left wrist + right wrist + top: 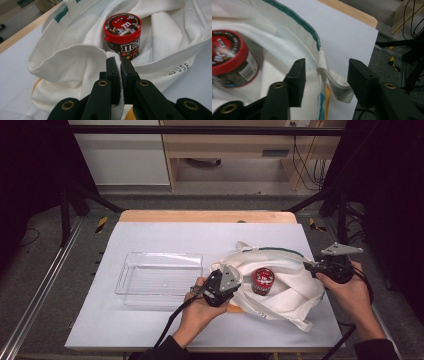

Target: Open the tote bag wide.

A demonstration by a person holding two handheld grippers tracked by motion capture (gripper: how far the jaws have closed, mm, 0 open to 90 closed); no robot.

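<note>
Tote bag (280, 285), near the table's (150, 330) right edge: our left tongs (119, 65) clenched its rim, right tongs (324, 70) released astride the strap; candy tub (122, 35) remained inside.

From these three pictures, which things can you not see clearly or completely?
- Candy jar: in the left gripper view its lower part is hidden by the fold of the white bag.
- Jar lid print: blurred and cut off by the left edge in the right gripper view.
- Bag lettering: the word's beginning is hidden behind the left tool.
- Orange thing under the bag: in the high view the cloth covers most of it.
</note>
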